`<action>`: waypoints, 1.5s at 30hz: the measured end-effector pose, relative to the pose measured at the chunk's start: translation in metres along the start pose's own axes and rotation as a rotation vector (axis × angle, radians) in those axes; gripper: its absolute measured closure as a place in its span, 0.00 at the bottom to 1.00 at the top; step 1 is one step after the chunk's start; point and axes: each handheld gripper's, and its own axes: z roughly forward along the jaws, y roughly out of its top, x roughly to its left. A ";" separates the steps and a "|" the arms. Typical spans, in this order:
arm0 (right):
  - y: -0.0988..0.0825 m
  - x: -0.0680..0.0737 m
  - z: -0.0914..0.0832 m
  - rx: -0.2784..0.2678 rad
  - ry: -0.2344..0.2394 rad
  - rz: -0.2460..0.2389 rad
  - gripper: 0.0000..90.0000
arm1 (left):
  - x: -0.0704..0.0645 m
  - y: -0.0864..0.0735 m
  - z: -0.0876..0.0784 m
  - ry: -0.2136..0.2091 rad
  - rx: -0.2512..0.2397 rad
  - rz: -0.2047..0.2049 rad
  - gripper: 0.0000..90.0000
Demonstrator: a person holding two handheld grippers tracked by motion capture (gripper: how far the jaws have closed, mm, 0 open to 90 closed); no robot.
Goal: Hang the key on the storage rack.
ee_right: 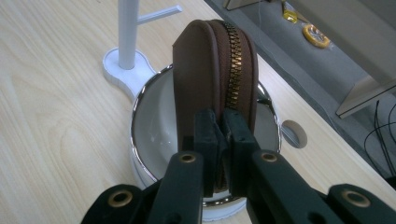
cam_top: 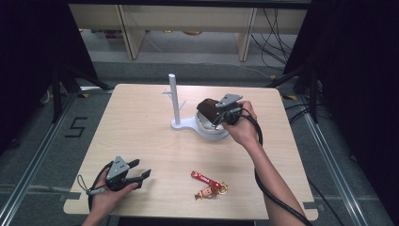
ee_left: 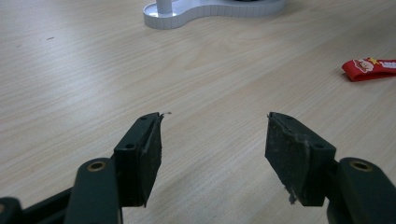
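I see a brown leather pouch (ee_right: 212,79) with a rounded top and a brass zipper running over its curved edge; the zipper is done up. It stands on edge, upright, with its lower part down inside the white bowl (ee_right: 154,116), whose rim is chrome. My right claw (ee_right: 223,140) is clamped on the pouch's near edge, the pads pressing its two sides low down by the zipper. From the high view the pouch (cam_top: 207,109) shows as a dark brown lump over the bowl (cam_top: 207,129). The bowl is one lobe of a white stand base; the other lobe carries a thin white post just beside the pouch.
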 end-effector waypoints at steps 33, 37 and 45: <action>-0.026 -0.006 -0.018 0.090 0.017 0.121 0.59 | 0.000 0.000 0.001 -0.004 0.008 0.004 0.40; -0.032 -0.005 -0.023 0.091 0.030 0.163 0.60 | -0.001 0.000 0.001 -0.004 0.008 0.006 0.40; -0.049 0.003 -0.028 0.122 0.080 0.197 0.67 | -0.003 0.001 0.002 -0.004 0.022 0.018 0.40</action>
